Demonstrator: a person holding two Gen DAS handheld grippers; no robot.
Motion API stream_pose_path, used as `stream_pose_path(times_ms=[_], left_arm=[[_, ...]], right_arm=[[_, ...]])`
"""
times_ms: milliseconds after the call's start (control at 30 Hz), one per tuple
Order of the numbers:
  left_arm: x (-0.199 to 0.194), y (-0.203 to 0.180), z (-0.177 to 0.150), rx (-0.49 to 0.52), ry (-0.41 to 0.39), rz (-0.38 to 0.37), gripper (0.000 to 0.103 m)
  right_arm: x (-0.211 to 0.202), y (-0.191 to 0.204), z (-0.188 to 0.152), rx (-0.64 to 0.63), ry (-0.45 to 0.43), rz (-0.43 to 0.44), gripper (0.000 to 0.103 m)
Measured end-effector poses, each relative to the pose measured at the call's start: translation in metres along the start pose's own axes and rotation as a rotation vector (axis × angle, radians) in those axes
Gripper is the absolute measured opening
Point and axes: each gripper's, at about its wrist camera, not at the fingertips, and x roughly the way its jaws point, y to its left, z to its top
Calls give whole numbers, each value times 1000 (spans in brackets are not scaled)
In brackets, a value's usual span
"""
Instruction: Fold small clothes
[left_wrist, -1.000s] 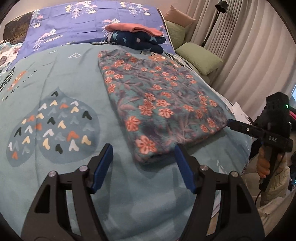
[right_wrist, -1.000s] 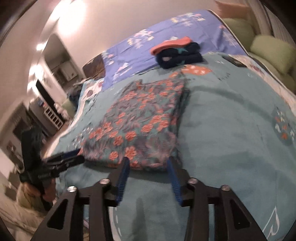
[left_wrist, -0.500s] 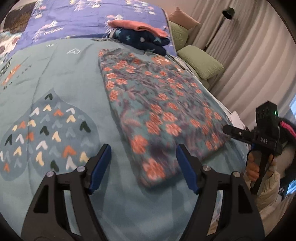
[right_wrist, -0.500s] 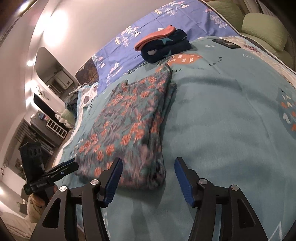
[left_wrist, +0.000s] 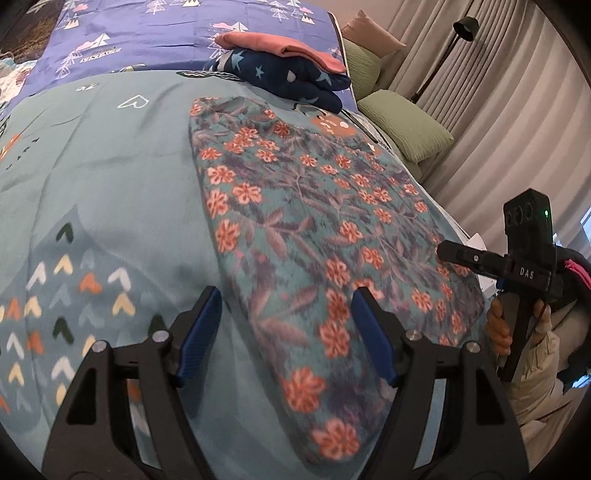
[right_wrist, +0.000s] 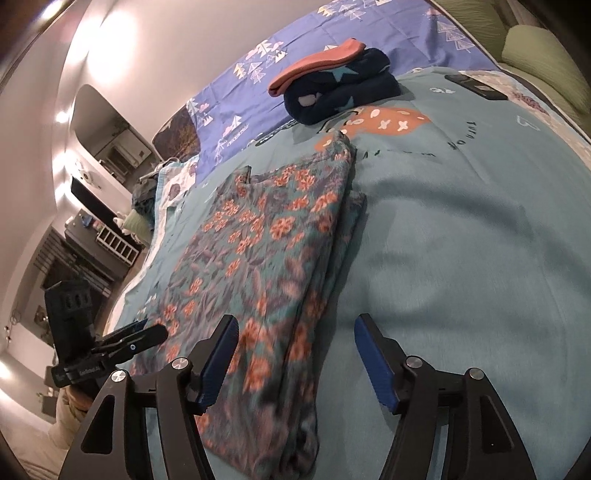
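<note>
Claws angled down over folded floral garment (left_wrist: 314, 236), left claw (left_wrist: 286, 332) released, right claw (right_wrist: 295, 354) just widening, empty.

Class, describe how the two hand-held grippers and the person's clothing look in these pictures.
Each gripper, left and right, has black angular fingers with silver bolts and ribbed blue pads. The right gripper's black handle is marked DAS in white and shows a green light. The sleeve is cream.
</note>
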Motion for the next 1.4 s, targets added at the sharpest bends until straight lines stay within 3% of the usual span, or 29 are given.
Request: stream_pose_path(times_ms=[267,467,700,833,900,933,967,1033,1133,1300,1400], left_arm=[[20,3,27,45,45,-18,77],[43,11,60,116,86,-35,87],[69,35,102,20,92,-193,87],[80,33,111,34,83,-213,86],[81,32,111,38,72,-214,76],[80,31,111,40,64,-200,69],[79,33,112,35,61,-186,47],[78,40,113,16,67,-147,14],[68,40,114,3,29,-139,14],[35,7,115,140,-74,-62,14],[7,-7,120,175,-136,-67,14]], right_arm=[[25,-6,35,-44,61,50,67],[52,-11,68,-79,97,91,67],[83,-16,96,-109,116,186,67],[96,-17,108,-114,129,209,61],[99,-13,109,-130,128,187,54],[99,-12,108,-136,123,172,42],[98,-12,107,-133,112,150,36],[95,-15,107,-101,93,148,22],[85,-7,104,-114,44,94,16],[55,30,97,-239,-52,-30,15],[30,47,94,-271,-109,-50,14]])
